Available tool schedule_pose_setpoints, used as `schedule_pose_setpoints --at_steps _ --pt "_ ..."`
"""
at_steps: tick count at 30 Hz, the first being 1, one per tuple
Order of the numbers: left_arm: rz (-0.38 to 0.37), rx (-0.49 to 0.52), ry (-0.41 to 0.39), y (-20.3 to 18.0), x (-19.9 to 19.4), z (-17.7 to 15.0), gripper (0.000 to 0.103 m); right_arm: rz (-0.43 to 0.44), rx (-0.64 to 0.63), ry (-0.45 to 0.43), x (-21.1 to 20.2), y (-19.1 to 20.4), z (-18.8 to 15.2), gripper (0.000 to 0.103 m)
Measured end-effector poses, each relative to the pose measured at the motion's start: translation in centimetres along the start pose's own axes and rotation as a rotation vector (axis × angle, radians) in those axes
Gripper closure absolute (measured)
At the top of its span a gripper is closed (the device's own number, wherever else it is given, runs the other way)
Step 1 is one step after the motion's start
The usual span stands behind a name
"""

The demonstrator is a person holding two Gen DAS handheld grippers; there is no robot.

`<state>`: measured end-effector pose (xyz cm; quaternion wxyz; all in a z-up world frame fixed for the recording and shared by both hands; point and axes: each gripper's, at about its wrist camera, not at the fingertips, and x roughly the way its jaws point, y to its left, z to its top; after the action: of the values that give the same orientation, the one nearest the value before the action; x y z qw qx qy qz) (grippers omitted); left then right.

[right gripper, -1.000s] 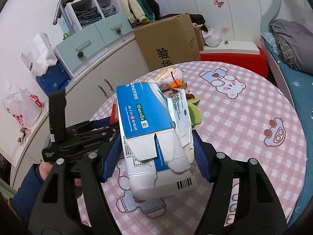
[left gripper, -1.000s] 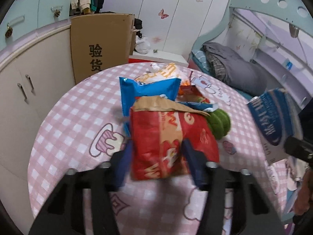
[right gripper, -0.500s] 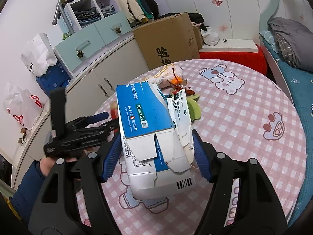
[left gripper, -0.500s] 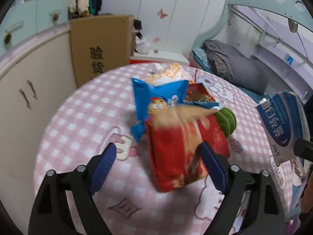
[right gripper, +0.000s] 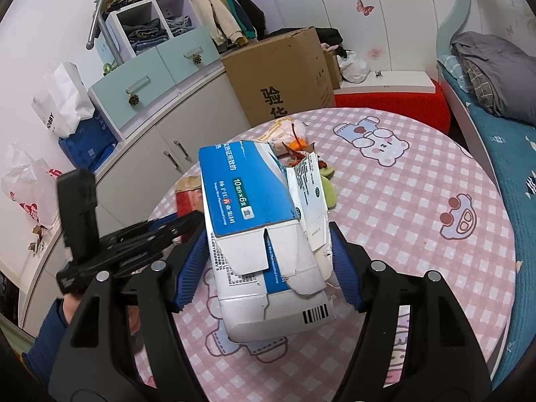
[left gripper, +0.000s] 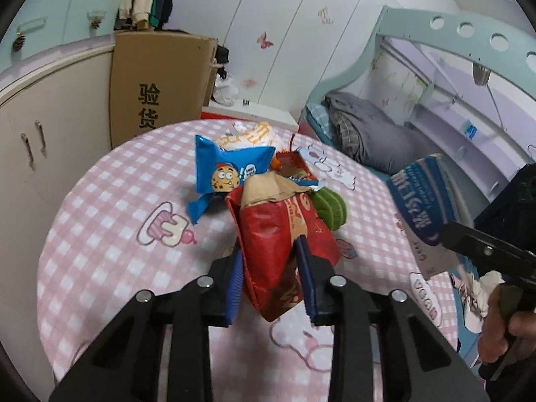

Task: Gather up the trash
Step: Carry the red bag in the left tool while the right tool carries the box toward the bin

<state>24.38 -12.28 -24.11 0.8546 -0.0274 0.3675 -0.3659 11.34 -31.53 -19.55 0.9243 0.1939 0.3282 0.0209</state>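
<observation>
Pink checked cloth covers the round table (left gripper: 100,207), with cupboards on your left and a bed beyond the far right rim.

Left view: your left gripper (left gripper: 271,268) is clamped on the near end of a red snack bag (left gripper: 284,234), blue pads pressed into both sides. The bag's torn brown top points away from the claw. Just ahead of it and to the left lies a blue cookie wrapper (left gripper: 227,171); ahead and right, touching the bag, a green ribbed piece (left gripper: 330,206). Further out sits a pale orange-printed wrapper (left gripper: 249,135). Whether the bag is clear of the cloth, you cannot tell.

Right view: your right gripper (right gripper: 268,258) grips a torn blue-and-white carton (right gripper: 254,221) across its width, barcode end nearest the camera, held above the table. This carton hides most of the pile; only a corner of the red bag and the green piece show past its edges. The left view shows the same carton out to its right, and the full pile.

Edges: the pile sits mid-table. Bare cloth lies left of the left claw toward the cupboard-side rim, and right of the right claw toward the bed-side rim. A cardboard box (right gripper: 284,77) stands past the far rim.
</observation>
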Motion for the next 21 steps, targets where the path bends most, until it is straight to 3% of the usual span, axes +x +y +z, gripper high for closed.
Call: schedule_pose_setpoints --at_steps 6,12,21 --pt "0.046 0.04 -0.013 -0.7 -1.3 -0.8 0.072 0.013 -0.015 0.003 -0.2 1.5 -0.3 0.036" --pt "0.014 -0.02 -0.055 0.2 -2.3 -1.4 0.075 0.011 -0.032 -0.005 -0.9 2.7 -0.3 0.036" --pt "0.132 -0.103 -0.226 3.6 -11.4 -2.2 0.075 0.103 -0.087 -0.007 -0.1 7.5 0.6 0.036"
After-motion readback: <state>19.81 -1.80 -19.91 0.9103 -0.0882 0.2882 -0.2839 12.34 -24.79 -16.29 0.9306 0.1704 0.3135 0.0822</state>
